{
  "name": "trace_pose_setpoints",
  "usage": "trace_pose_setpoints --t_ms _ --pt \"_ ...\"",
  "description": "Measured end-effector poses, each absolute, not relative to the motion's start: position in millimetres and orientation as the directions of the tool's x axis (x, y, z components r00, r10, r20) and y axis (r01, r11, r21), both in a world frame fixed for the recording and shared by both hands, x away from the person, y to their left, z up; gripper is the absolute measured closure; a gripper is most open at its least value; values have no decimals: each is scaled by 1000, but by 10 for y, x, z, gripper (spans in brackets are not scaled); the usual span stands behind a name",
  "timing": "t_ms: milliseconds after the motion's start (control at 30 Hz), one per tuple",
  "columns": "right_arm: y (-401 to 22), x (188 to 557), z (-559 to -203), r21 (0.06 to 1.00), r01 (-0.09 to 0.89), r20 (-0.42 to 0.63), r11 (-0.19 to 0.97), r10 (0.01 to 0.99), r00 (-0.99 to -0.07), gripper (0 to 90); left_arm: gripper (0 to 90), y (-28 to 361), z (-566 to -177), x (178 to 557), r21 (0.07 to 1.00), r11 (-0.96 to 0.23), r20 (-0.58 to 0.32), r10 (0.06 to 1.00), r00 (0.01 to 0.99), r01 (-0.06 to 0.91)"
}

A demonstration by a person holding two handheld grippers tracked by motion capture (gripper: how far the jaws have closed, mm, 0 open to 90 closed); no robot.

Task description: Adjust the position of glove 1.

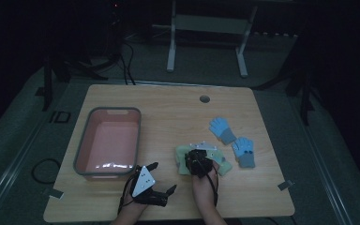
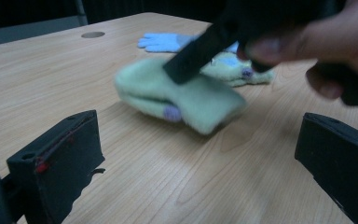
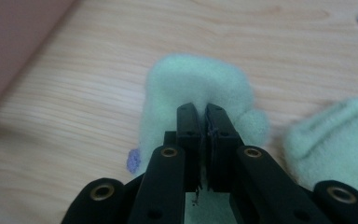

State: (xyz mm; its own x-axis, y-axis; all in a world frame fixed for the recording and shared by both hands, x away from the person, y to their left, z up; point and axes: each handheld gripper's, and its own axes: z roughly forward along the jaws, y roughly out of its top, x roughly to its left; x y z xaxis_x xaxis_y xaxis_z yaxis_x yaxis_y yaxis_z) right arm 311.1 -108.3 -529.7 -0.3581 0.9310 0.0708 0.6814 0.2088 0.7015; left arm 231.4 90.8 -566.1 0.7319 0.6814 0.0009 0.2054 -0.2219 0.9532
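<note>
A pale green glove (image 1: 183, 158) (image 2: 186, 95) (image 3: 196, 81) lies near the middle of the wooden table. My right gripper (image 1: 198, 161) (image 3: 201, 112) points down onto it, and its jaws are shut and pinch the fabric at the glove's top. A second green glove (image 1: 223, 166) (image 2: 235, 70) (image 3: 335, 140) lies just to its right. Two blue gloves (image 1: 221, 130) (image 1: 243, 151) lie farther right. My left gripper (image 1: 163, 177) (image 2: 198, 163) rests near the front edge, left of the green glove, with its jaws wide open and nothing between them.
A pink bin with a grey rim (image 1: 138, 136) (image 3: 14, 42) stands on the left half of the table, close to the left gripper. A round cable hole (image 1: 204, 99) sits near the table's far edge. A white frame stands on the floor beyond.
</note>
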Motion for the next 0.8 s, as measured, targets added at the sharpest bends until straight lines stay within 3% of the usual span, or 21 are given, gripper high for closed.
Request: trace_pose_setpoints --t_ms 333,533,800 --pt "-1105 3133 -5503 697 699 107 159 941 -320 837 7 904 -5661 2311 953 -225 5 678 735 202" --pt "-1122 3156 -5355 704 676 94 220 914 -395 645 7 905 -5661 2312 953 -224 1 676 737 204" --pt "-1137 3252 -5101 750 595 34 289 881 -471 573 7 905 -5661 2313 953 -224 -1 675 738 206"
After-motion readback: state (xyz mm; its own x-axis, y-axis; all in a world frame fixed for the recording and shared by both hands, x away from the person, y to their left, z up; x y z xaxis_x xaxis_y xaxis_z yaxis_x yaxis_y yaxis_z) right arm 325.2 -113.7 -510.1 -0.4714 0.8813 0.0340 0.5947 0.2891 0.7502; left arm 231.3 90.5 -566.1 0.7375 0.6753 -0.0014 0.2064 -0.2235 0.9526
